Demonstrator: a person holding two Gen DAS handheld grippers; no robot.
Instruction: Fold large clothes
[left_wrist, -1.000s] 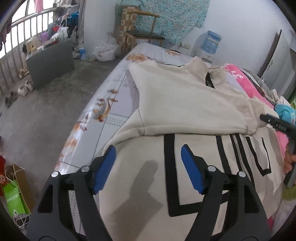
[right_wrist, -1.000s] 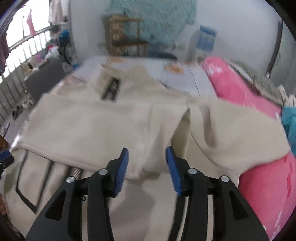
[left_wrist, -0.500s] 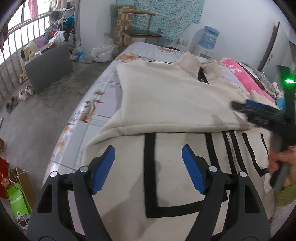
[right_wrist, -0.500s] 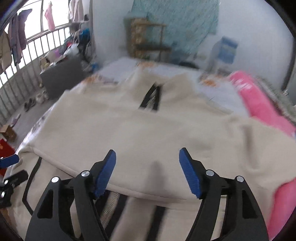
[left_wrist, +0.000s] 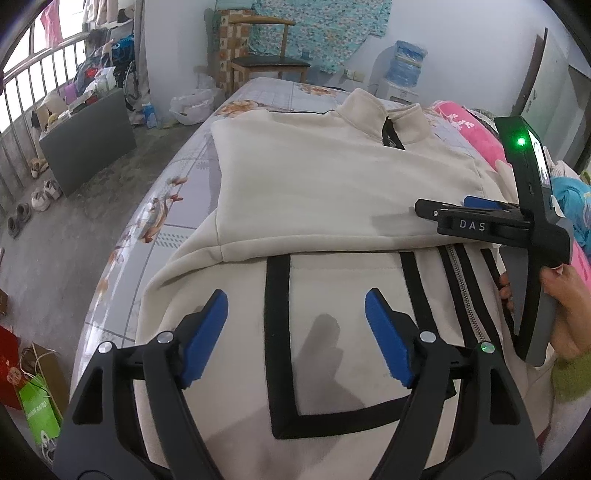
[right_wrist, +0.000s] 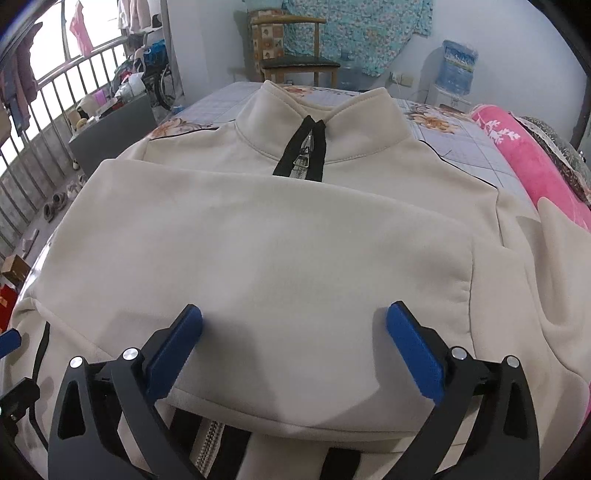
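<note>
Both tools gape above cream jacket (right_wrist: 258, 236) on floral bed (left_wrist: 177, 192).

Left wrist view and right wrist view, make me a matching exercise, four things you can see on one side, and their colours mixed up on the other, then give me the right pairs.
Things:
1. jacket
2. blanket
3. paper bag
4. pads of the left hand-held gripper

Colours:
A. blue
B. green
C. cream with black stripes
D. pink

Pairs: 1-C, 2-D, 3-B, 4-A
</note>
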